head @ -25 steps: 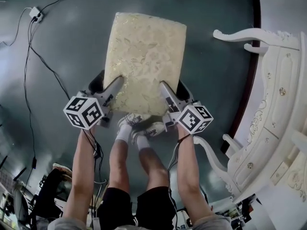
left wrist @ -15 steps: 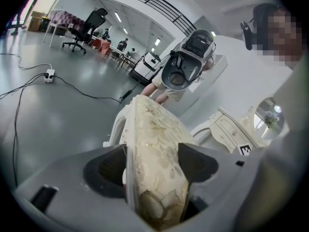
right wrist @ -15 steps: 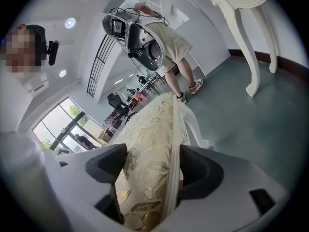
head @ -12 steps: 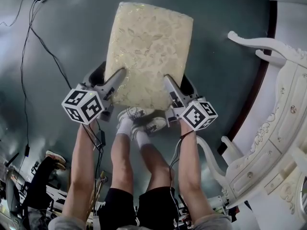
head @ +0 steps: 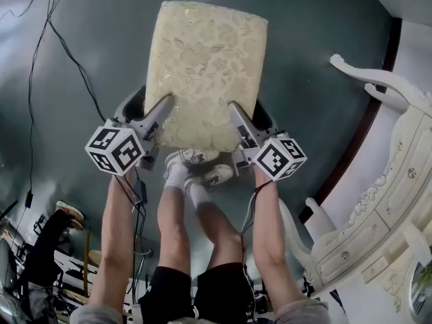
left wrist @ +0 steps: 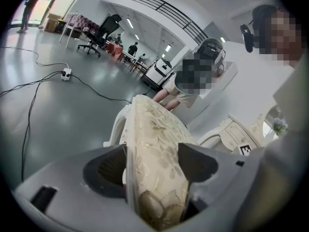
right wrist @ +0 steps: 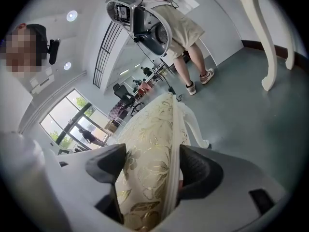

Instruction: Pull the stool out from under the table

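Note:
The stool has a cream cushion with gold leaf pattern and stands on the grey floor in front of the person's feet, well away from the table. My left gripper is shut on the cushion's near left edge, and the cushion fills the space between its jaws. My right gripper is shut on the near right edge, with the cushion clamped between its pads. A white stool leg shows under the seat.
The ornate white table curves along the right side, its carved leg near the person's right arm. Black cables run over the floor at the left. A bystander stands beyond the stool. Office chairs stand far back.
The stool and both grippers have shifted slightly left and away from the table, which has slid toward the right edge of the view. Both grips are unchanged.

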`<move>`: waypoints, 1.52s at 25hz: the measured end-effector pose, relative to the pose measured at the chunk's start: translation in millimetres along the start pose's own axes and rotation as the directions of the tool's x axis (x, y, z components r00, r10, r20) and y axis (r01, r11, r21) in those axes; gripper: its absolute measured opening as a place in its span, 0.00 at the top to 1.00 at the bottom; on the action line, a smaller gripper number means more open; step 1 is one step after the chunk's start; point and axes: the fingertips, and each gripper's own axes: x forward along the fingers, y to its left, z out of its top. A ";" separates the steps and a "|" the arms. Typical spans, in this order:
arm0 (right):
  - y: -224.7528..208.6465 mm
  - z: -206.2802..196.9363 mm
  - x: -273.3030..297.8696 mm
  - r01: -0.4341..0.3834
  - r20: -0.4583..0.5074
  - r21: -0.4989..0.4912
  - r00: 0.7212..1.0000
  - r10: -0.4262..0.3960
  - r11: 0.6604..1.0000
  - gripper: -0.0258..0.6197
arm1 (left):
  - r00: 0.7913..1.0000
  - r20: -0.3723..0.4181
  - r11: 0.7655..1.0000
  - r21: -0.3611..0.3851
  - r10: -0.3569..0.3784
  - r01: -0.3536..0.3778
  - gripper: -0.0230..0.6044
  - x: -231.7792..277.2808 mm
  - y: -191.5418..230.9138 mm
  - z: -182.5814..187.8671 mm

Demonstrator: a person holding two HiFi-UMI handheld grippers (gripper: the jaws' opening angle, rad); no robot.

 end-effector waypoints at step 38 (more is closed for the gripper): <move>-7.1 -8.8 8.1 0.027 -0.001 -0.027 1.000 -0.027 0.999 0.40 | 0.999 0.011 0.999 -0.018 -0.049 0.049 0.43 10.0 10.5 -6.8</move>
